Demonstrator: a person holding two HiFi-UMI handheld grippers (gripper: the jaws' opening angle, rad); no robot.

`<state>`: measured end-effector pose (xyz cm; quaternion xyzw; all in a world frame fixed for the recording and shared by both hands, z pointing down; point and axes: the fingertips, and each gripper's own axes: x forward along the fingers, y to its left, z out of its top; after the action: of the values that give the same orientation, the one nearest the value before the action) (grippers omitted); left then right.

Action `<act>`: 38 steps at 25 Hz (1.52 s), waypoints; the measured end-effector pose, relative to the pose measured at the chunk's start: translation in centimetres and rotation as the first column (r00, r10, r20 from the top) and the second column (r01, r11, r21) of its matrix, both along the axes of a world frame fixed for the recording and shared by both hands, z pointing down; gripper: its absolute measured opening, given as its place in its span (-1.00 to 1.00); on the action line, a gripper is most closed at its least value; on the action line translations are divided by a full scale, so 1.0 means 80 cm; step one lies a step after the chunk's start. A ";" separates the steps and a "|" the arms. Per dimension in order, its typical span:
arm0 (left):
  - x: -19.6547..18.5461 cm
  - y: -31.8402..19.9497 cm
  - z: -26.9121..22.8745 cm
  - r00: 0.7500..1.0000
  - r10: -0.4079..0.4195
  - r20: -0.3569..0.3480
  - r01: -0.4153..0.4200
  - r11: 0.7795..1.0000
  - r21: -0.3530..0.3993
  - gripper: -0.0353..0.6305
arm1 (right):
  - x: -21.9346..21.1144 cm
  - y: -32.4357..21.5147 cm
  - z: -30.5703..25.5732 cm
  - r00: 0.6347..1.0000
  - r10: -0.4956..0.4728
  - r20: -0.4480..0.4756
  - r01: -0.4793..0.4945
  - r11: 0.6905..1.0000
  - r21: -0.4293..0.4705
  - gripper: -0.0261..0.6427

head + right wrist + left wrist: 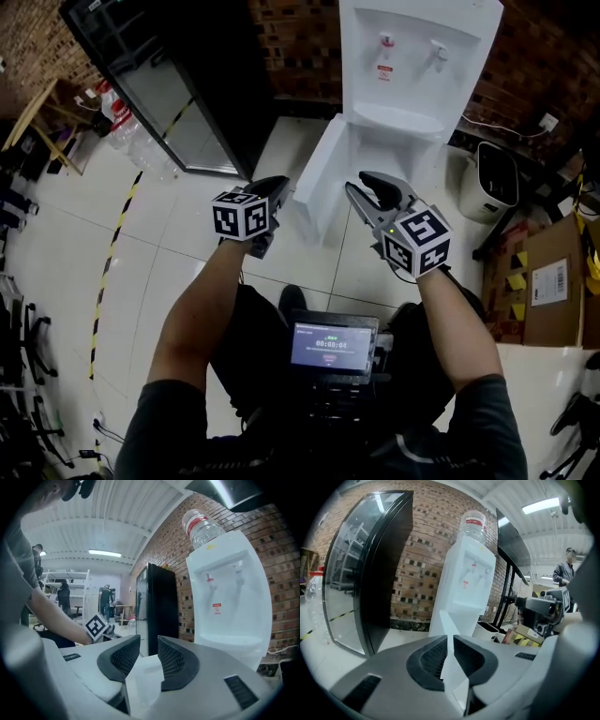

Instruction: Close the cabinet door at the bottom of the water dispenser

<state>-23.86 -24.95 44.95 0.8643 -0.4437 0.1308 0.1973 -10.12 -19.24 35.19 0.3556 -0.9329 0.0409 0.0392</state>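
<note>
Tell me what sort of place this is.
Probably a workshop or warehouse-like workspace, not a home: a bare brick wall behind the water dispenser, yellow-and-black hazard tape on the tiled floor, cardboard boxes at the right, and a strip light under a corrugated ceiling.

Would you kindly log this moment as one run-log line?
white cabinet door of white water dispenser: open | left tongs: slightly apart, empty, facing door edge | right tongs: apart, empty
</note>
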 end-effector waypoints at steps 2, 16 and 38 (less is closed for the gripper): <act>-0.001 0.000 0.017 1.000 0.023 0.002 -0.023 1.000 -0.017 -0.55 | -0.020 0.004 0.005 0.999 -0.026 0.028 0.027 0.999 -0.047 -0.37; 0.011 0.022 0.046 0.973 0.188 -0.134 -0.198 0.978 -0.065 -0.35 | -0.114 0.031 0.089 0.990 -0.116 -0.083 0.096 0.972 -0.215 0.03; 0.125 0.050 0.068 0.861 0.495 -0.115 -0.507 0.853 -0.121 -0.05 | -0.043 0.041 0.064 0.997 -0.065 -0.036 0.057 0.978 -0.201 0.03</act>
<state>-13.83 -20.98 50.38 0.9376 -0.1840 0.1756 0.2371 -13.55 -15.96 40.27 0.3219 -0.9335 0.1256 0.0957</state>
